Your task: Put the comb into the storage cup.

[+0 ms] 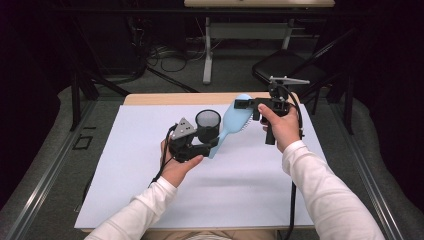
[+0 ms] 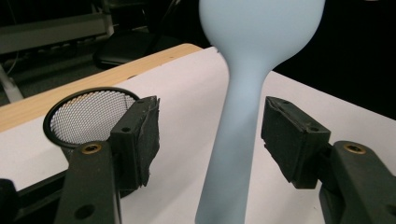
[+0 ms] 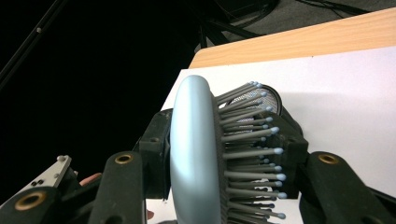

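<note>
A light blue hairbrush (image 1: 234,121) hangs tilted above the white table cover (image 1: 250,185). My right gripper (image 1: 244,104) is shut on its head: in the right gripper view the brush's smooth back (image 3: 194,149) presses one jaw and the grey bristles (image 3: 247,154) press the other, with my right gripper (image 3: 224,156) clamped around them. My left gripper (image 1: 214,144) is open at the handle's lower end. In the left gripper view the handle (image 2: 240,140) stands between the spread pads (image 2: 142,135) of my left gripper (image 2: 214,136), touching neither. A black mesh cup (image 1: 207,120) (image 2: 88,114) stands upright just left of the brush.
The table's wooden far edge (image 1: 175,98) shows beyond the white cover. A black chair (image 1: 285,65) stands on the floor behind the far right corner, and cables (image 1: 165,55) and a desk leg (image 1: 207,55) lie farther back.
</note>
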